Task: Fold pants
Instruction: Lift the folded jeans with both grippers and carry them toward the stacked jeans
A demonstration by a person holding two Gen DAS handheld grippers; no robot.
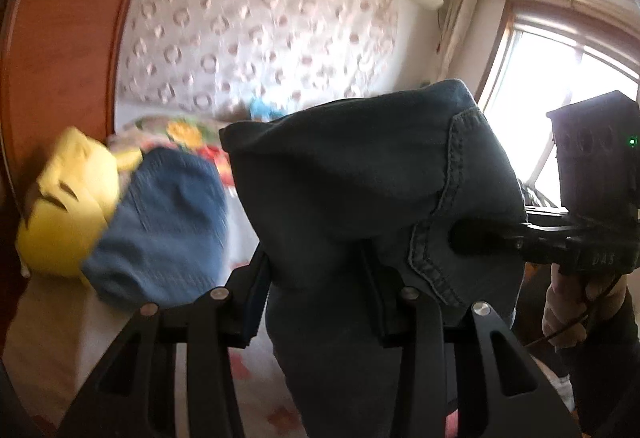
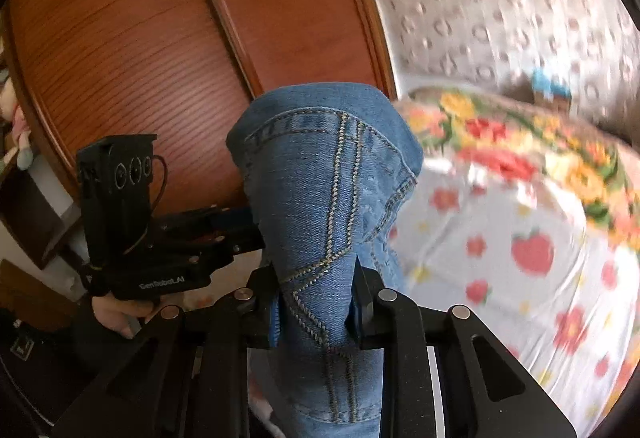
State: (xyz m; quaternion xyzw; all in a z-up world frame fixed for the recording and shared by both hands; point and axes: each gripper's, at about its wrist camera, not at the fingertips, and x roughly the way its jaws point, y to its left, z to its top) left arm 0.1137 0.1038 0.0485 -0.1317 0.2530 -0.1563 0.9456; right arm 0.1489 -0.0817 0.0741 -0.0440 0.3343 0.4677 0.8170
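Fingers of the right gripper pinch a bunched fold of the jeans, and the left gripper clamps another bunch of the same cloth, which rises just ahead of both and hangs down below them. Both hold the jeans lifted above the flowered bed sheet, the two grips close together, so neither hand is clearly nearer. Beyond the jeans lie a blue and yellow pillow and the wooden headboard.

Yellow plush toy beside blue cloth on floral bedsheet.
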